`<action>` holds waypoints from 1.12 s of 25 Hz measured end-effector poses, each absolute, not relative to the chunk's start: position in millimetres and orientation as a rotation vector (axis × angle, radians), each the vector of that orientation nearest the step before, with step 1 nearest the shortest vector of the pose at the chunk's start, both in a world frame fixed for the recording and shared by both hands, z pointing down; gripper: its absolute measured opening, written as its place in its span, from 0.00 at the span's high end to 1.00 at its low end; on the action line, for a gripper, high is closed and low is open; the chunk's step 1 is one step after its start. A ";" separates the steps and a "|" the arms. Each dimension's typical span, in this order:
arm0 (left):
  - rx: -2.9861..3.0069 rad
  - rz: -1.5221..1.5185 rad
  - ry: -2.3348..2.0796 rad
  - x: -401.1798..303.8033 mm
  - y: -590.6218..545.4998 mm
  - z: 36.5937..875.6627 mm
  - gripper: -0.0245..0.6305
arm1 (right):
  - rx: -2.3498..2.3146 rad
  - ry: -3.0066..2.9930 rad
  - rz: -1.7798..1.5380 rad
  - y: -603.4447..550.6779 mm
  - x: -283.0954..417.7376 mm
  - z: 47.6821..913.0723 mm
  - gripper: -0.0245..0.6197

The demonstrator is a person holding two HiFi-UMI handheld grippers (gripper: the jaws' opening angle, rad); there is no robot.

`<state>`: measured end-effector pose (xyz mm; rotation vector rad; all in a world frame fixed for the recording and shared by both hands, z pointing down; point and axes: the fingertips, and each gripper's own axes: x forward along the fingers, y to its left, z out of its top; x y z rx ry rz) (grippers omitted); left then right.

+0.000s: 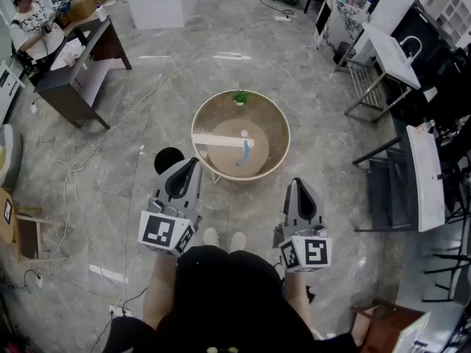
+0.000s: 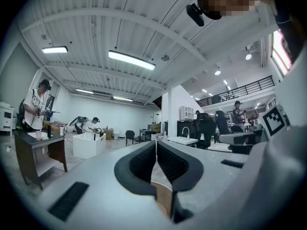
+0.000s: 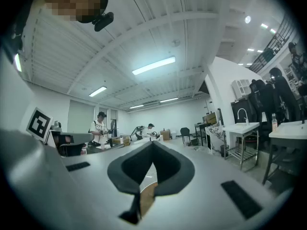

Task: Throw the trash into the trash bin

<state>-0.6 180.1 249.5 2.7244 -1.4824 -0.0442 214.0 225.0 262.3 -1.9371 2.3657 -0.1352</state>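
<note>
A round wooden table (image 1: 274,116) stands on the floor ahead of me. On it lie a long white strip (image 1: 221,141), a blue scrap (image 1: 243,157), a small white bit (image 1: 244,133) and a green bit (image 1: 241,98). A black round bin (image 1: 166,157) sits on the floor left of the table, partly hidden behind my left gripper (image 1: 193,163). That gripper is shut and empty, short of the table's near left rim. My right gripper (image 1: 296,184) is also shut and empty, near the table's right front. In the gripper views both point level, left gripper (image 2: 156,143), right gripper (image 3: 152,144), with brown table rim (image 2: 162,191) below.
A dark desk (image 1: 77,68) with a person (image 1: 29,22) stands far left, and a white box (image 1: 165,0) at the back. Cables (image 1: 73,173) trail over the floor on the left. Chairs (image 1: 394,190) and white racks (image 1: 390,54) crowd the right. My shoes (image 1: 224,238) are close below.
</note>
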 end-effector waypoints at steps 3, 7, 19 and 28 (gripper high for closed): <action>2.716 -0.043 -1.485 -2.4 177.3 250.8 0.94 | -1.939 2.366 -0.136 222.0 213.7 262.3 0.96; 2.705 -0.047 -1.492 -7.9 175.9 252.6 0.94 | -1.940 2.369 -0.136 220.9 210.5 264.1 0.96; 2.716 -0.086 -1.454 -16.1 166.8 254.9 0.94 | -1.921 2.361 -0.212 208.1 200.4 278.1 0.96; 2.662 -0.078 -1.378 -32.1 154.8 286.5 0.85 | -1.949 2.411 -0.309 199.4 176.3 312.0 0.85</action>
